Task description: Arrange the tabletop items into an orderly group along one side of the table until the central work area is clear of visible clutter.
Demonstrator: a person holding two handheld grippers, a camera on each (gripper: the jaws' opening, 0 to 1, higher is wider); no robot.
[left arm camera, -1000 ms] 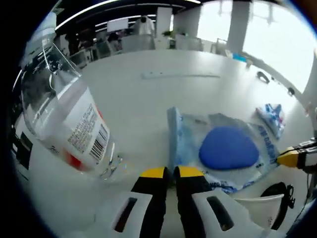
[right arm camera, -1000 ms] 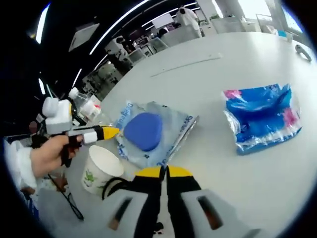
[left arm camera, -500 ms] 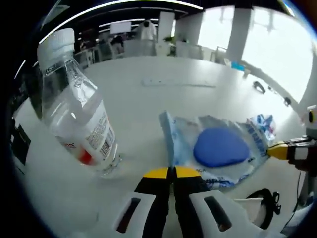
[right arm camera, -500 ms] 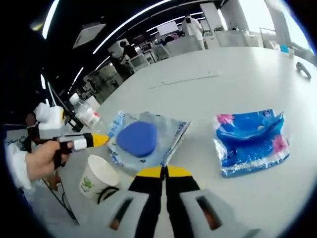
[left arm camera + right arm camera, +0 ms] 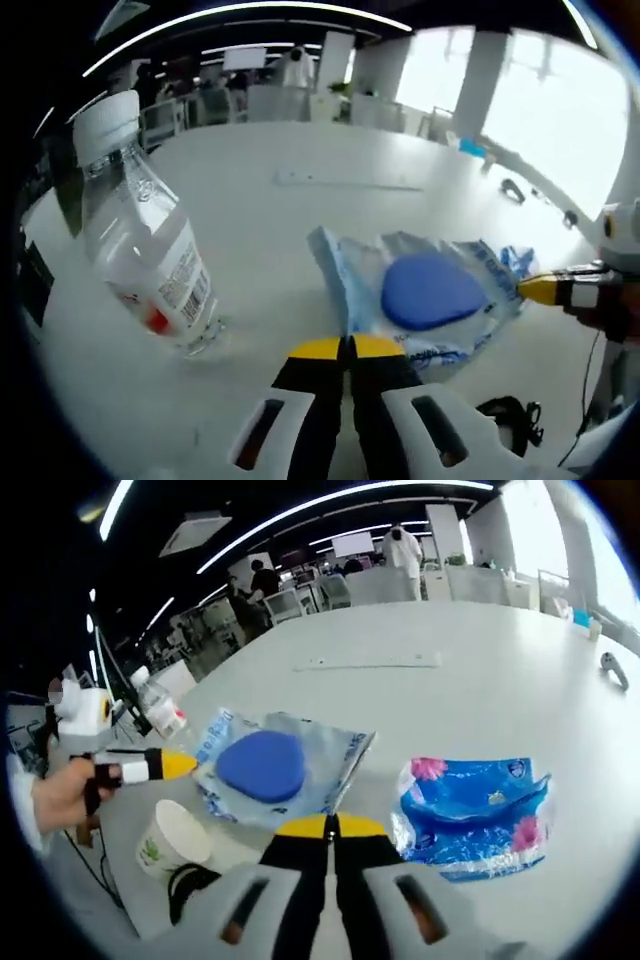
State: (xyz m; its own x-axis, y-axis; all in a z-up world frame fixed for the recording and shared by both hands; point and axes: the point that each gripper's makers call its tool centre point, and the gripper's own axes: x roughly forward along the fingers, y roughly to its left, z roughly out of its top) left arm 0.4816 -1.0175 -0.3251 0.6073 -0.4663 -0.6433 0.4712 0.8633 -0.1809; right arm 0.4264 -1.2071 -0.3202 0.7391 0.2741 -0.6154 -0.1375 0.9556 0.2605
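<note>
**Both grippers closed and empty over the white table**

Left gripper [image 5: 346, 348]: yellow-tipped black jaws were pressed together, nothing between them. It sat just short of the clear plastic pouch holding a blue rounded pad [image 5: 425, 295]; contact with the pouch edge could not be confirmed. The pouch was crinkled film with blue print, lying flat, its near-left edge folded up.

Right gripper [image 5: 331, 827]: same state, jaws shut tip to tip, holding nothing. In the right gripper view it hovered between the pouch and the blue glossy plastic packet with pink flower print [image 5: 470, 810], which lay flat and wrinkled, near the pouch but apart from it.

Other items:
- Clear plastic water bottle with white screw cap and white-red label [image 5: 140, 240], leaning in the left gripper view, base on the smooth white tabletop [image 5: 300, 210], left of the pouch and apart from it.
- White paper cup with green print [image 5: 168, 838], open mouth, tilted, just beside the pouch's near corner in the right gripper view.
- Black cable [image 5: 190, 885] looped next to the cup.
- Long pale flat strip [image 5: 372, 662] lay further across the table, well apart from the rest.
- A hand [image 5: 60, 795] gripped the left gripper's handle in the right gripper view.
</note>
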